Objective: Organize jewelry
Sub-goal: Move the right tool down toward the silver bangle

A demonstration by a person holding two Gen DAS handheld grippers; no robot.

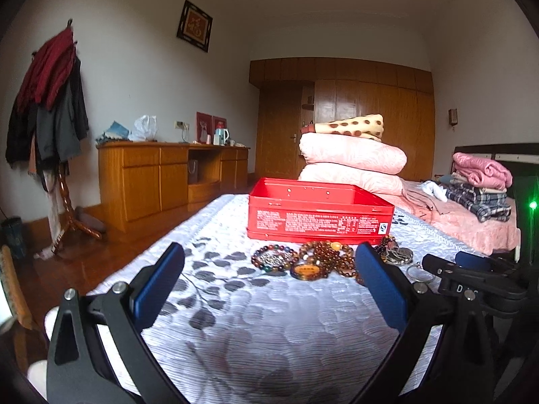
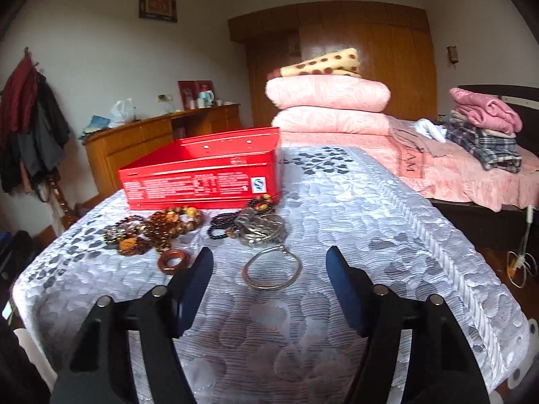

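- Waiting ahead of both tools, the red tin looks empty.
- Bracelets and silver bangle lie loose on the bed.
- Left tool and right tool gape, holding nothing.

White walls, wooden wardrobe, sideboard.

One red tin, one silver bangle, one brown ring, several bead bracelets.

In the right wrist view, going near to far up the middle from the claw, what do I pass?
Right claw → thin silver metal bangle → tangled heap of silver metal jewelry → open red rectangular tin box.
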